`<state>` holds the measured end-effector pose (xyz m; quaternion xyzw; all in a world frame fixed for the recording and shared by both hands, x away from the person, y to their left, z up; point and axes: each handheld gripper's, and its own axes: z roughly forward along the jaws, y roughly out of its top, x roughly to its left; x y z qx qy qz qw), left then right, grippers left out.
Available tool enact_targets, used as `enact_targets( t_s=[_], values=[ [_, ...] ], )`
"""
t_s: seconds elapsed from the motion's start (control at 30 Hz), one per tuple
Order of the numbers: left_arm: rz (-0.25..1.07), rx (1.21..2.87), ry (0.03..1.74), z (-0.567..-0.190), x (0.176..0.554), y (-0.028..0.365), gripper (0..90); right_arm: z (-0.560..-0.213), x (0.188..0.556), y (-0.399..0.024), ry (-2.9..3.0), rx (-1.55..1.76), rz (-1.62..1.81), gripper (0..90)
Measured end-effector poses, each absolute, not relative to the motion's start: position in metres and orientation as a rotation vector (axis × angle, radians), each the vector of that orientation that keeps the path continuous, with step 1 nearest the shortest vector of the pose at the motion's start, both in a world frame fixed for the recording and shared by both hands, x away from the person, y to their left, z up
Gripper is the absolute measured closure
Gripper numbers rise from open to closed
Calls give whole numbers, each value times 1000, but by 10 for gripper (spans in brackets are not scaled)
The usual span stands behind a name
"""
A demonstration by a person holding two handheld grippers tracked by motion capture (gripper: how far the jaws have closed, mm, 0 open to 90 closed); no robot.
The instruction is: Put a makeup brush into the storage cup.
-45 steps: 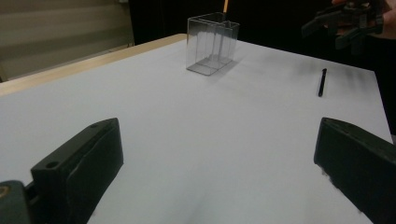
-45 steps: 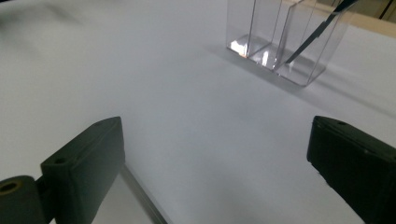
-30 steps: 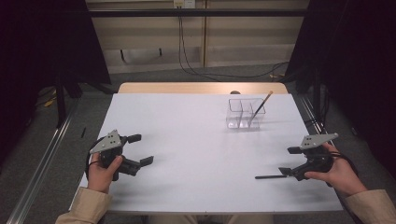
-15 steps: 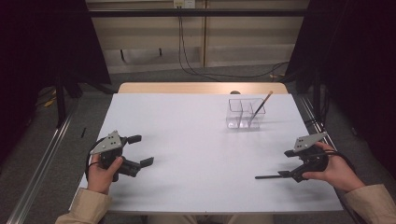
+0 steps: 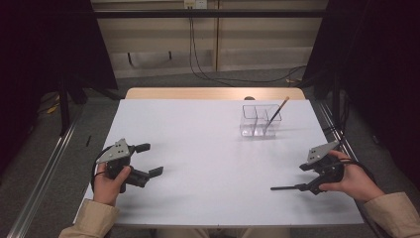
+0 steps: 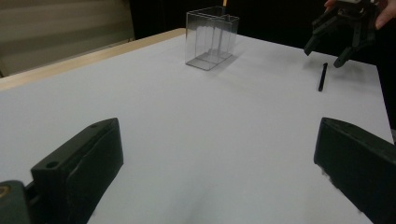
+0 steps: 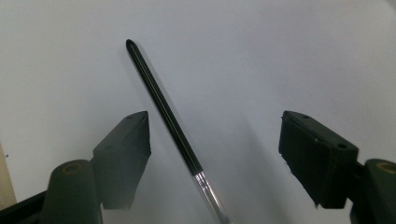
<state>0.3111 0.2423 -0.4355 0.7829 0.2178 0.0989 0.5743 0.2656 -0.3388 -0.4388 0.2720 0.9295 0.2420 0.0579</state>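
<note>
A black-handled brush (image 5: 285,188) lies flat on the white table (image 5: 213,144) near its front right. My right gripper (image 5: 303,177) stands over the brush's ferrule end. In the right gripper view the brush (image 7: 163,112) runs between the jaws, nearer the left one, and neither pad touches it. My right gripper (image 7: 215,127) is open, and its jaws have just been closing around the brush. At the front left my left gripper (image 5: 154,158) is held wide open with nothing in it, also seen as my left gripper (image 6: 217,140).
A clear divided container (image 5: 260,120) stands at the back right of the table with a second brush (image 5: 277,111) leaning in it. The left gripper view has the container (image 6: 210,37), the lying brush (image 6: 322,77) and the right gripper (image 6: 334,51) across the table.
The right gripper's jaws have narrowed around the lying brush and the hand has shifted slightly. The left gripper and the brush on the table have not moved.
</note>
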Motion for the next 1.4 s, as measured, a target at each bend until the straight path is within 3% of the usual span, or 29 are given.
enact_targets(
  t_s=[0.37, 0.73, 0.9, 1.4],
  values=[
    [226, 1833, 514, -437, 311, 242, 13, -448, 266, -334, 2893, 781, 643, 376],
    [226, 1839, 512, -437, 312, 241, 13, -451, 264, -329, 2934, 762, 561, 620],
    [222, 1838, 515, -438, 312, 241, 13, -450, 266, -325, 2975, 702, 553, 827],
    [226, 1843, 509, -437, 310, 240, 13, -448, 270, -321, 2993, 773, 532, 843]
  ],
)
